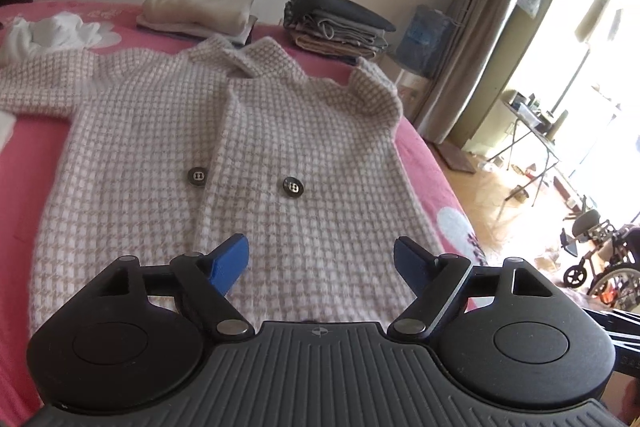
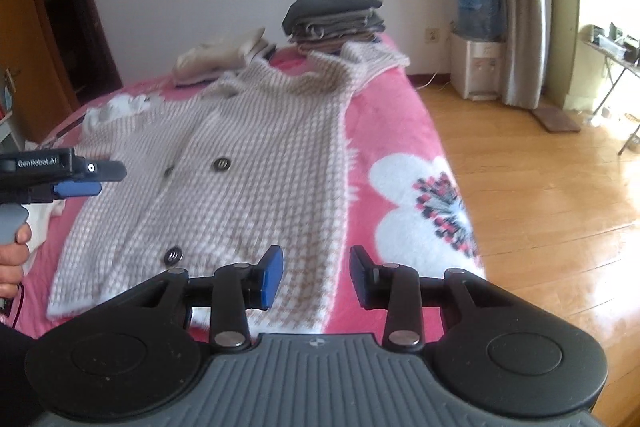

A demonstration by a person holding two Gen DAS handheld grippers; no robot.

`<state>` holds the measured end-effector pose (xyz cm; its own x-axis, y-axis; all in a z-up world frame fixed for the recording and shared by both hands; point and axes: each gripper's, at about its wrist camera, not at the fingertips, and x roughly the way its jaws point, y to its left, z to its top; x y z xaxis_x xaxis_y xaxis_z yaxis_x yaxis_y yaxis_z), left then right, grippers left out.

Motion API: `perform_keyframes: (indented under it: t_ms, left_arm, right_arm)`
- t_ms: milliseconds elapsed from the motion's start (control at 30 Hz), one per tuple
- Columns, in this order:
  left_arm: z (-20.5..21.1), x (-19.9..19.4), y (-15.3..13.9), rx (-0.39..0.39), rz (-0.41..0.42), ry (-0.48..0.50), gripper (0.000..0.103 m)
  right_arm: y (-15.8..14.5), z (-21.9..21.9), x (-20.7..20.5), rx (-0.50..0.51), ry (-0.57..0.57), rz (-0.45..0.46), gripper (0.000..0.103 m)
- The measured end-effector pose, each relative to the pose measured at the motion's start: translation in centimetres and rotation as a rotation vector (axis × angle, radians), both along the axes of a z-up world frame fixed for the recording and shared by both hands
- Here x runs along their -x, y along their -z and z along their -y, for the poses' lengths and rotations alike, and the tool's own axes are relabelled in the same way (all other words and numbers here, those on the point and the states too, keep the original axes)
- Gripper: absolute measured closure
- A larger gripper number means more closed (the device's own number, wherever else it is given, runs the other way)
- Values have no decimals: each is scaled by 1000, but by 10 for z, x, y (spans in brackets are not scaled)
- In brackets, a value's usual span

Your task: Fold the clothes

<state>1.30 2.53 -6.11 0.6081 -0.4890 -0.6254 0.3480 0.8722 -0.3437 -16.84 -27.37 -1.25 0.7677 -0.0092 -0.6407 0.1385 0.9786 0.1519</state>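
Note:
A beige and white checked coat (image 1: pixel 224 155) with dark buttons lies spread flat, front up, on the pink bed (image 1: pixel 36 155). Its collar points to the far wall; one sleeve stretches left, the other lies bunched near the bed's right edge. My left gripper (image 1: pixel 320 259) hovers over the coat's lower hem, jaws wide open, nothing between the blue pads. In the right wrist view the coat (image 2: pixel 256 155) lies ahead, and my right gripper (image 2: pixel 316 275) hangs above its lower right corner, open and empty. The left gripper (image 2: pixel 80 179), held by a hand, shows at the left edge.
Two stacks of folded clothes stand at the head of the bed: a cream one (image 1: pixel 196 11) and a dark grey one (image 1: pixel 340 23). A crumpled white garment (image 1: pixel 52 35) lies at the far left. Right of the bed are wooden floor (image 2: pixel 540 187), a water dispenser (image 2: pixel 478 39) and a wheelchair (image 1: pixel 600 259).

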Motion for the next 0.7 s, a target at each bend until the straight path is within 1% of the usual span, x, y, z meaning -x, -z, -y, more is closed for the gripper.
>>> perform_keyframes:
  t_ms: [100, 200, 333, 433, 500, 567, 600, 633, 700]
  left_arm:
    - [5, -11, 8, 6, -11, 1, 23]
    - [10, -28, 19, -17, -2, 1, 23]
    - [18, -65, 33, -50, 12, 20, 24]
    - [29, -95, 38, -80, 65, 61, 26]
    - [38, -117, 42, -89, 102, 89, 28]
    - [45, -137, 47, -93, 122, 102, 33]
    - [47, -147, 50, -94, 127, 104, 38]
    - [49, -157, 53, -92, 128, 107, 42]
    - [52, -174, 60, -89, 121, 110, 47]
  right_arm:
    - [-3, 1, -14, 21, -1, -6, 64]
    - [-3, 0, -38, 39, -14, -25, 64]
    - [-6, -9, -85, 125, -63, -37, 64]
    - [-8, -13, -126, 152, -111, -34, 65]
    - [-4, -14, -158, 136, -131, -39, 65]
    - [4, -13, -196, 101, -139, -47, 66]
    - [9, -13, -213, 82, -140, -51, 68]
    - [15, -12, -233, 62, -139, -54, 68]
    - [28, -9, -269, 23, -129, -57, 70]
